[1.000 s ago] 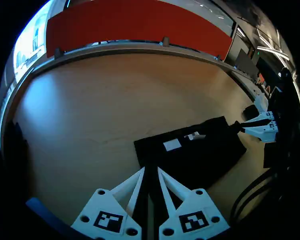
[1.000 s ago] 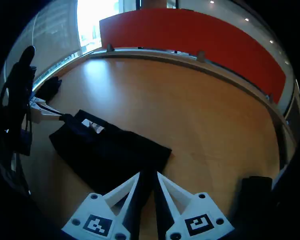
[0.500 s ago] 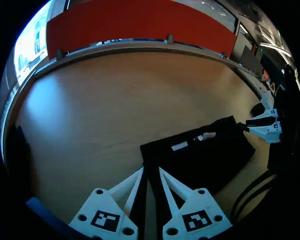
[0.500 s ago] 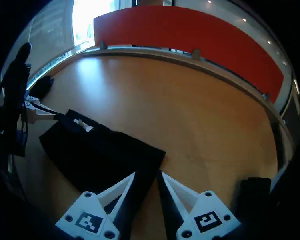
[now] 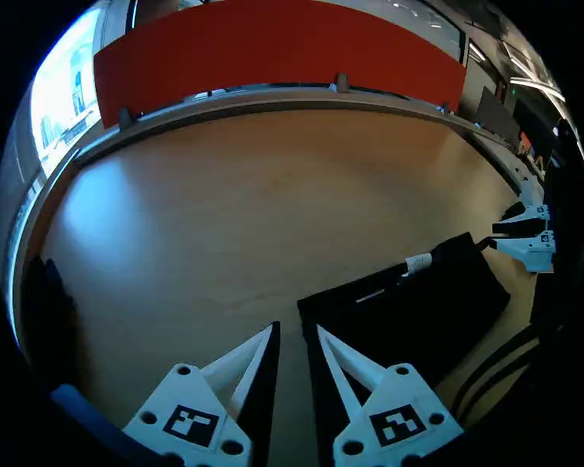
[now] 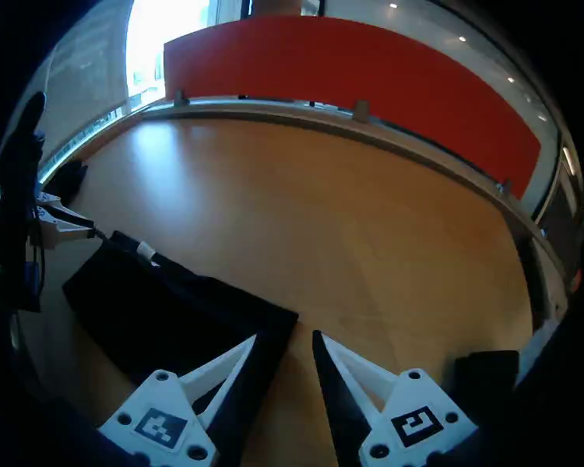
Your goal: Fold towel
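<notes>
A black towel [image 5: 405, 311] lies folded flat on the wooden table [image 5: 237, 202], with a white label [image 5: 418, 262] at its far edge. My left gripper [image 5: 296, 328] stands open just off the towel's near corner, bare wood showing between its fingers. In the right gripper view the same towel [image 6: 163, 315] lies at the lower left, its label [image 6: 144, 251] on the far side. My right gripper [image 6: 285, 337] is open beside the towel's corner, holding nothing. Each view shows the other gripper [image 5: 528, 233] [image 6: 58, 226] at the towel's opposite end.
A red panel [image 5: 276, 47] stands behind the table's raised back rail [image 6: 354, 117]. A small dark object [image 6: 68, 175] lies past the towel by the left gripper. Another dark block [image 6: 487, 373] sits at the table's near right. Black cables [image 5: 487, 373] hang at the lower right.
Both grippers were shut on towel corners and have now opened and let go. The towel lies flatter, its label now at the far fold edge.
</notes>
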A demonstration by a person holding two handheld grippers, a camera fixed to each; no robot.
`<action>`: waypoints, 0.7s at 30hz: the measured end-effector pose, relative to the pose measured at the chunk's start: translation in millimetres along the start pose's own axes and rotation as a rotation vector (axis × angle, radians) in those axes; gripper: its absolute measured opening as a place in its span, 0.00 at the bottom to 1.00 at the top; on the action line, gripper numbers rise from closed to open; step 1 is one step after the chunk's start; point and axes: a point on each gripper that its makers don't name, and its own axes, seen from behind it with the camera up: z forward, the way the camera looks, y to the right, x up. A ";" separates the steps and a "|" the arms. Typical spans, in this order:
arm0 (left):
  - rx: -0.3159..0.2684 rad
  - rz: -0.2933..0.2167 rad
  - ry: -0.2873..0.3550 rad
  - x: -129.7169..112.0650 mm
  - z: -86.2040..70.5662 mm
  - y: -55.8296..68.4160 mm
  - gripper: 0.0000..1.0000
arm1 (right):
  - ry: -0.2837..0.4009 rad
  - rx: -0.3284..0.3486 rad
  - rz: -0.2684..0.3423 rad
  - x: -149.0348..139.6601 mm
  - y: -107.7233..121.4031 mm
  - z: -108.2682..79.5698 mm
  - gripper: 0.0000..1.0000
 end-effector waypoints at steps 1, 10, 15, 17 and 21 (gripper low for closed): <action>0.002 0.000 0.002 0.2 -1.0 -0.8 0.25 | 0.004 -0.001 0.002 1.0 0.2 -0.7 0.53; -0.005 -0.028 0.017 -3.2 -10.9 -2.7 0.80 | 0.032 -0.007 0.023 4.4 3.0 -10.5 0.96; -0.004 -0.040 0.022 -4.6 -15.5 -3.2 0.89 | 0.038 -0.005 0.032 2.6 2.4 -16.7 0.97; -0.002 -0.038 0.025 -4.4 -17.3 -3.2 0.92 | 0.040 -0.004 0.031 2.0 1.5 -19.2 0.97; 0.003 -0.034 0.030 -4.9 -22.1 -3.2 0.92 | 0.045 0.001 0.026 1.3 -1.8 -24.9 0.97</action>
